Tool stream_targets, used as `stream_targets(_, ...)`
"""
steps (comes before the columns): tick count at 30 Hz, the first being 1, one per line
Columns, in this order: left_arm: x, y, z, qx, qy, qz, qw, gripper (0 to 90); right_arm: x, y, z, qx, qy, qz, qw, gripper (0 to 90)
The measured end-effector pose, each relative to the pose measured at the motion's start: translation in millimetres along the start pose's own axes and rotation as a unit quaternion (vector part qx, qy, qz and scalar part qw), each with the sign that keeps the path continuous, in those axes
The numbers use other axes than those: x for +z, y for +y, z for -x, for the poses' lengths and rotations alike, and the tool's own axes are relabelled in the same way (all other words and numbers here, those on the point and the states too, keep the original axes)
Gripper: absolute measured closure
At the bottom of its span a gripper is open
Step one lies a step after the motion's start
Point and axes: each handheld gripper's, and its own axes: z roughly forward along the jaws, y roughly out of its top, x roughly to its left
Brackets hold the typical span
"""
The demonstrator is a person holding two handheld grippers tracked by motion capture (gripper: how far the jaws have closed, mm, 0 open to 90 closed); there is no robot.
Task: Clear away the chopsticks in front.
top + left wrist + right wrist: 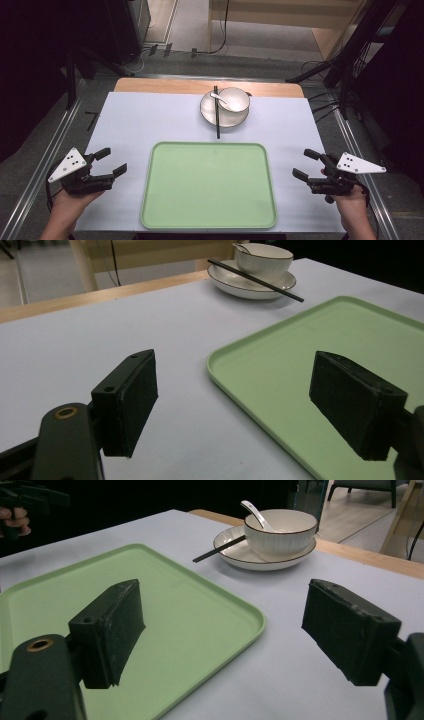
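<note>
A light green tray [209,186] [325,355] [150,605] lies empty at the front middle of the white table. Behind it a white plate [210,111] [250,286] [240,555] carries a white bowl [234,99] [264,261] [280,532] with a white spoon [219,99] [255,514] in it. Black chopsticks [217,116] [260,281] [217,549] rest across the plate's left side. My left gripper [113,162] [235,410] hovers open left of the tray. My right gripper [305,164] [225,630] is open to the tray's right, empty.
The white table cover [140,120] ends at a wooden strip [165,86] along the far edge. Metal rails [55,140] run along both sides of the table. Cables and stand legs [330,75] lie on the floor beyond.
</note>
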Motion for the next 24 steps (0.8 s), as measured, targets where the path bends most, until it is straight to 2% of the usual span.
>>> stream_targets(12,0.1,1.9,-0.2,-0.009,-0.002,-0.009,0.9999,20.5,0.8,0.0,-0.2,-0.001,0.001,-0.001,1.0000,17.1)
stream_targets(15,0.5,3.1,-0.3,-0.017,0.000,-0.014,0.9998,20.0,0.9,-0.1,-0.2,-0.002,0.001,-0.002,1.0000,17.1)
stream_targets(24,2.5,6.9,1.7,-0.022,0.008,-0.027,0.9994,19.5,1.8,-0.2,-0.4,-0.001,0.000,-0.004,1.0000,17.1)
